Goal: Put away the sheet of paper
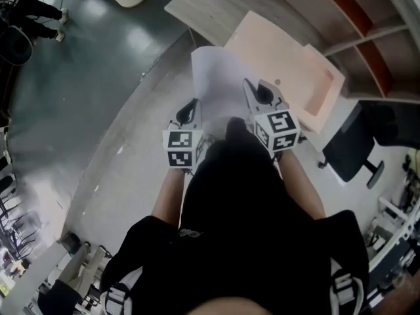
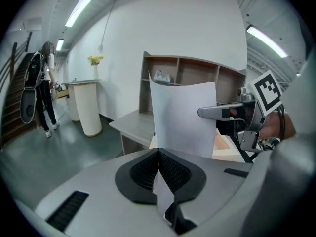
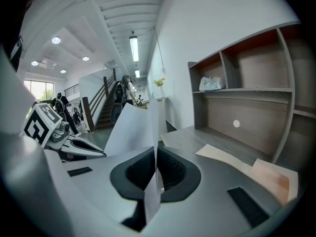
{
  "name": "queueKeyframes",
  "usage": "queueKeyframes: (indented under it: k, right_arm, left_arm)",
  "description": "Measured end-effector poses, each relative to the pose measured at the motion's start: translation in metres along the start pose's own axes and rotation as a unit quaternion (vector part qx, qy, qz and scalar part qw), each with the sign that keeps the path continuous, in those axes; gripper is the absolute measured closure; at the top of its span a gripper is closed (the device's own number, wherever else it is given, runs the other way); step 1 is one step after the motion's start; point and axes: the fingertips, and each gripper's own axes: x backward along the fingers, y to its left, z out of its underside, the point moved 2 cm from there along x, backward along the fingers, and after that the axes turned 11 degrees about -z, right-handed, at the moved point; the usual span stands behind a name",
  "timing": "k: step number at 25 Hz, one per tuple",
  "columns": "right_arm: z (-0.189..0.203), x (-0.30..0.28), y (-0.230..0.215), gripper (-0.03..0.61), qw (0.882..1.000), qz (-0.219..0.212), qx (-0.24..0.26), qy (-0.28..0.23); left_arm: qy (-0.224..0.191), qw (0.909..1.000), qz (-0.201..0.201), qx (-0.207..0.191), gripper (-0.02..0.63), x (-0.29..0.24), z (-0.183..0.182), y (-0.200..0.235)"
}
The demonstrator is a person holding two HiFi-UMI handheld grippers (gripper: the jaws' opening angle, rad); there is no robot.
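Between our two grippers the sheet of paper (image 1: 216, 77) stands up, blank and white, slightly curled. Our left gripper (image 1: 192, 104) has its jaws pressed together on the sheet's lower left edge; its own view shows the paper pinched between the black ribbed pads (image 2: 173, 169) and rising ahead of them. Our right gripper (image 1: 249, 84) is clamped the same way on the right edge, with the sheet running edge-on between its pads (image 3: 170, 169).

Each gripper carries a marker cube (image 1: 182, 148) printed with bold black-and-white square patterns. We can read no letters on them.

Ahead of both grippers, beyond the sheet, lies a grey desk (image 1: 197, 8) with a peach-coloured flat piece (image 1: 289, 64) on it; we cannot tell whether that is a folder or a tray. Behind the desk rises a wooden shelf unit (image 3: 247, 83), and a white bag (image 3: 210, 83) sits in one compartment, its print too small to read. Right of our right gripper stands a black office chair (image 1: 351, 149).
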Motion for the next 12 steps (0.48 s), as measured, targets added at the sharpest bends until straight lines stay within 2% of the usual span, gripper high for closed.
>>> queueKeyframes:
  k: [12]
  right_arm:
    - [-0.02, -0.002, -0.13, 0.56, 0.996, 0.017, -0.08, -0.033]
  left_arm:
    - [0.026, 0.9968, 0.042, -0.063, 0.569, -0.096, -0.076, -0.057]
